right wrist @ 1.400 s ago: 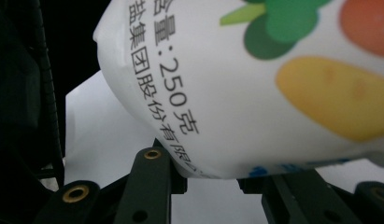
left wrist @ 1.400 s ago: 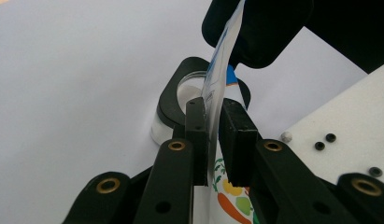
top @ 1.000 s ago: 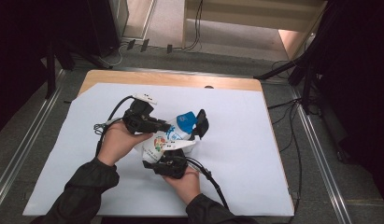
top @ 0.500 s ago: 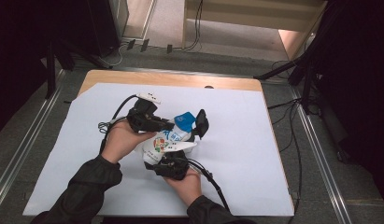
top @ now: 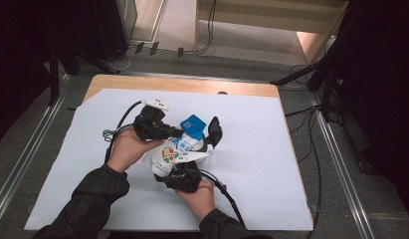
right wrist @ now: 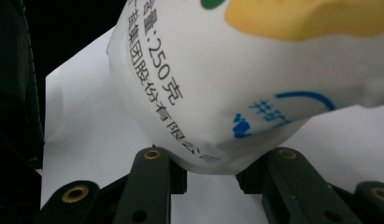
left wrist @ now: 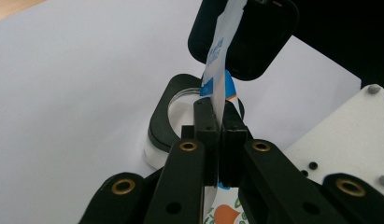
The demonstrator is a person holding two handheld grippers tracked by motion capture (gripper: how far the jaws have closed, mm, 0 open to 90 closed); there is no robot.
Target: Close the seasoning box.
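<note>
Left gripper view: left hand-held gripper (left wrist: pixel 218 140) pinching pouch (left wrist: pixel 219 65).

The white sheet (top: pixel 252 149) on the table is evenly and brightly lit from above, with only soft, short shadows. The floor around it falls dim, and the far left and right corners go nearly black. The high view is slightly soft. In the gripper views the printed pouch (right wrist: pixel 236 84) looms near and blurs slightly.
</note>
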